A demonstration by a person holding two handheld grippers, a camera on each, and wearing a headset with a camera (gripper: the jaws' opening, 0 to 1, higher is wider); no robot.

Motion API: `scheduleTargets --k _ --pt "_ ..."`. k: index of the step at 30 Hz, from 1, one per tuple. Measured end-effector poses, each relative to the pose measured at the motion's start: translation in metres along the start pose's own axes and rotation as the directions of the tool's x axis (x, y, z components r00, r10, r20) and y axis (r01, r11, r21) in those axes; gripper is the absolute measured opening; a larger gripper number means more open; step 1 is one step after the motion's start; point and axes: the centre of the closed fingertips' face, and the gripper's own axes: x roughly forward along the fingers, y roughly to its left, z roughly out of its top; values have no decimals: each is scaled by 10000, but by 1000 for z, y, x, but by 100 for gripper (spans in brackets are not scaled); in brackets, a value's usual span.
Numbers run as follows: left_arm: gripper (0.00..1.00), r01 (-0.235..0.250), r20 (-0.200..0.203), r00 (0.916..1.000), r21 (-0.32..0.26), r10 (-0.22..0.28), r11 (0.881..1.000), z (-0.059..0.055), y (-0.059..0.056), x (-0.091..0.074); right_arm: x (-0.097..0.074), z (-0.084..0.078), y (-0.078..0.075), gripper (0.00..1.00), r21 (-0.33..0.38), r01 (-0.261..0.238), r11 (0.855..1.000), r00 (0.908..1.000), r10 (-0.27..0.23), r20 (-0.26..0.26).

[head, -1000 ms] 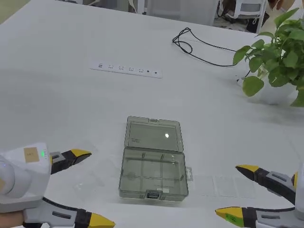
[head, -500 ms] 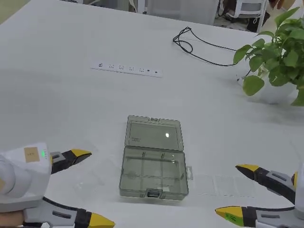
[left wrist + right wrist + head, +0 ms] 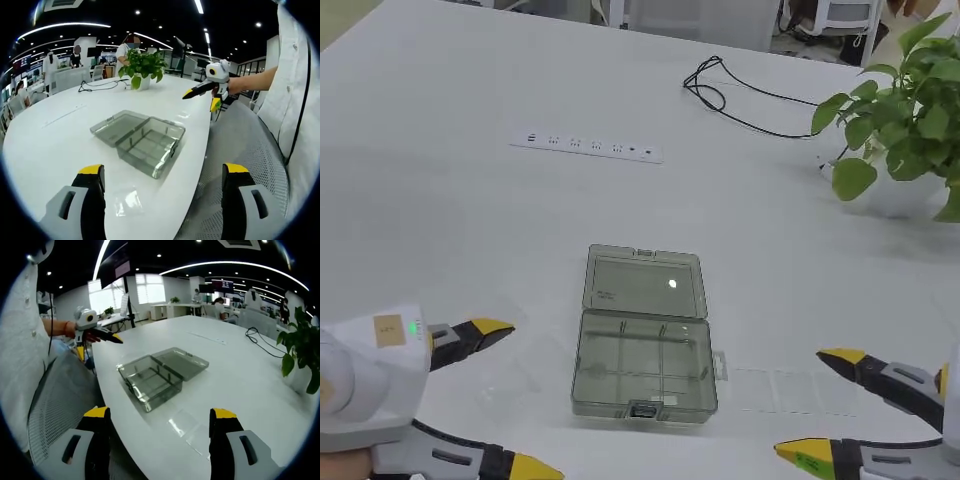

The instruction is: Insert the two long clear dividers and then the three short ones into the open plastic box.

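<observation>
The smoky clear plastic box [image 3: 642,372] lies open near the table's front edge, its lid [image 3: 645,284] flat behind it and thin divider lines showing inside. Clear divider pieces [image 3: 790,390] lie flat to its right, and a faint clear piece [image 3: 505,378] lies to its left. My left gripper [image 3: 515,397] is open, left of the box, over that piece. On the other side my right gripper [image 3: 820,405] is open beside the right-hand pieces. The box [image 3: 145,137] and a clear piece [image 3: 127,201] show ahead of the left gripper [image 3: 162,172]. The box [image 3: 155,372] and dividers [image 3: 192,427] lie ahead of the right gripper [image 3: 160,415].
A white power strip [image 3: 585,147] lies across the middle of the white table [image 3: 440,210]. A black cable [image 3: 740,95] loops at the back. A potted plant [image 3: 900,110] stands at the right. People and chairs stand far beyond the table.
</observation>
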Motion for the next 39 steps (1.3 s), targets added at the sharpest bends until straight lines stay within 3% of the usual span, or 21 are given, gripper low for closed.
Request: scheduleTargets --k 39 --pt "98 -65 -38 10000 -110 64 9999 1 4 0 1 3 -3 81 57 3 10000 9999 -4 121"
